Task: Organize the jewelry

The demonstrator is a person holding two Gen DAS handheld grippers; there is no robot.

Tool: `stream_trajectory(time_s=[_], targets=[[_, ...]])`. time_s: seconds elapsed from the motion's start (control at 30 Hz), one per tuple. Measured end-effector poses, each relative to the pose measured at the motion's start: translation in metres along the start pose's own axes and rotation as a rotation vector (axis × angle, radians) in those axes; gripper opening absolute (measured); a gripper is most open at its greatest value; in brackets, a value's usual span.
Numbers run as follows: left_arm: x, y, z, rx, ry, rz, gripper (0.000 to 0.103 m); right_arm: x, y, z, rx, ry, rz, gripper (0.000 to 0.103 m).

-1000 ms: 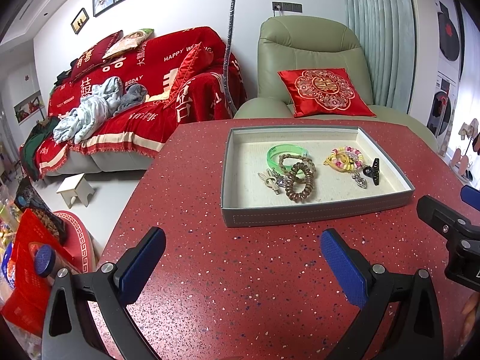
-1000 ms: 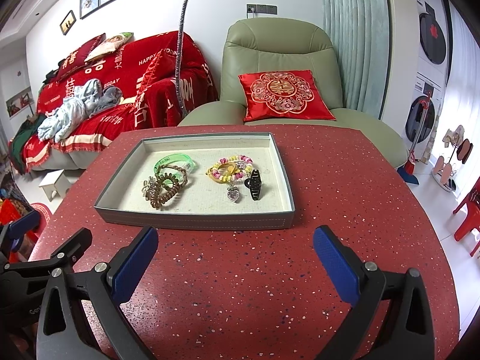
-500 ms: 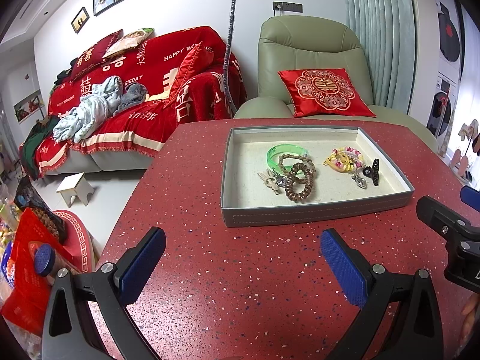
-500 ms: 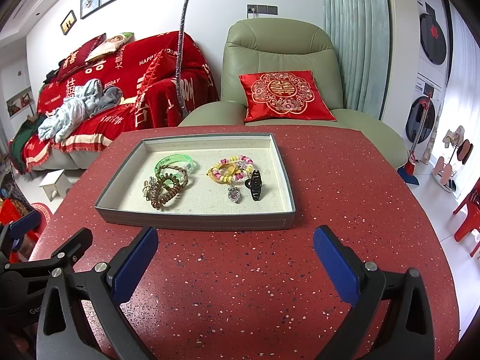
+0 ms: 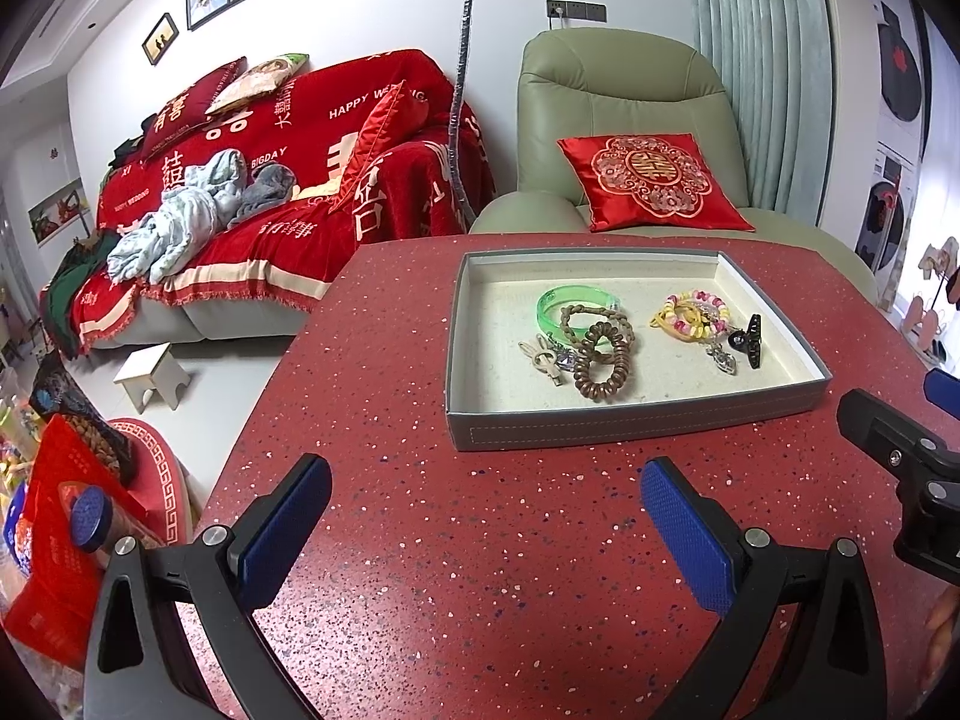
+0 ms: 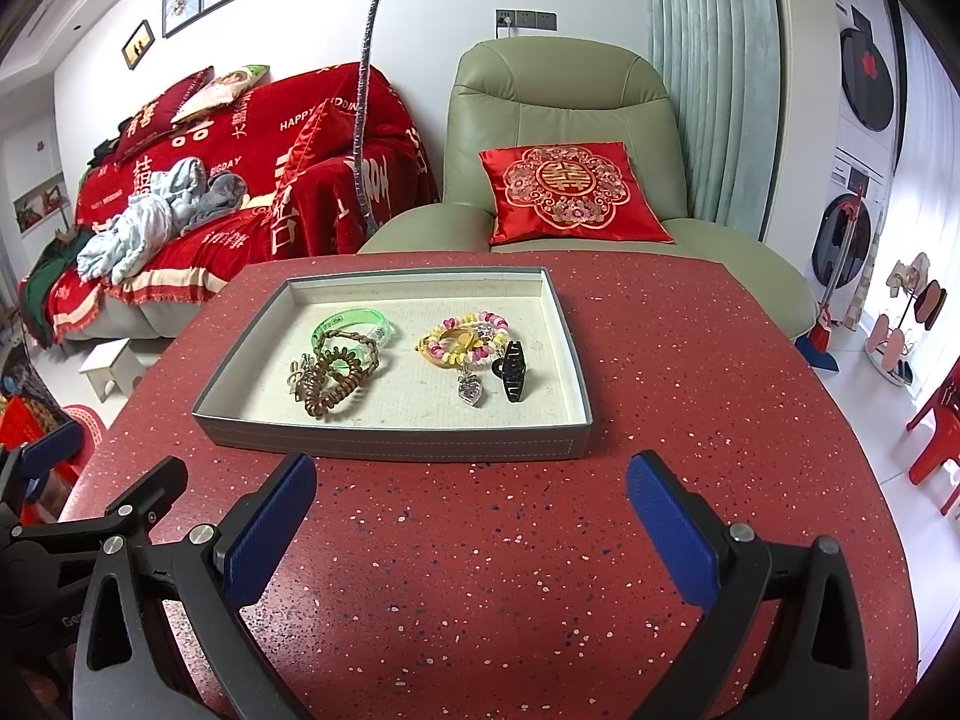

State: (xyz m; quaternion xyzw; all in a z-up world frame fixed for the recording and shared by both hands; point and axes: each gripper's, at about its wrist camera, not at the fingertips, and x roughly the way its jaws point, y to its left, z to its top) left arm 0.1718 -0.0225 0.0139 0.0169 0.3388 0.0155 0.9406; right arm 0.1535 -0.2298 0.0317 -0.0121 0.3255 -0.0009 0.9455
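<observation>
A grey tray (image 5: 636, 420) (image 6: 390, 439) with a cream lining rests on the red speckled table (image 5: 480, 570) (image 6: 510, 570). Inside lie a green bangle (image 5: 577, 301) (image 6: 353, 322), a brown coil hair tie (image 5: 603, 369) (image 6: 329, 393), a brown cord bracelet (image 5: 594, 323), a bunny clip (image 5: 543, 360), a yellow-pink bead bracelet (image 5: 693, 312) (image 6: 465, 339), a heart charm (image 6: 469, 390) and a black claw clip (image 5: 747, 341) (image 6: 513, 371). My left gripper (image 5: 480, 528) and right gripper (image 6: 471, 516) both stand open in front of the tray, holding nothing.
Behind the table stand a green armchair (image 6: 564, 114) with a red cushion (image 6: 570, 192) and a sofa with a red cover (image 5: 270, 180). A flexible stand (image 5: 459, 90) rises at the table's far edge. Red bags and a jar (image 5: 60, 516) sit on the floor at left.
</observation>
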Motion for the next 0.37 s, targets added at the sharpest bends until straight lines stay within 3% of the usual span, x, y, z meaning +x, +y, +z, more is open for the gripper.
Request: stream_trajectory(time_s=[0.37], targets=[[0.0020, 0.0013, -0.0006, 0.005, 0.006, -0.004, 0.103, -0.0010, 0.0009, 0.0006, -0.001, 0.001, 0.001, 0.103]])
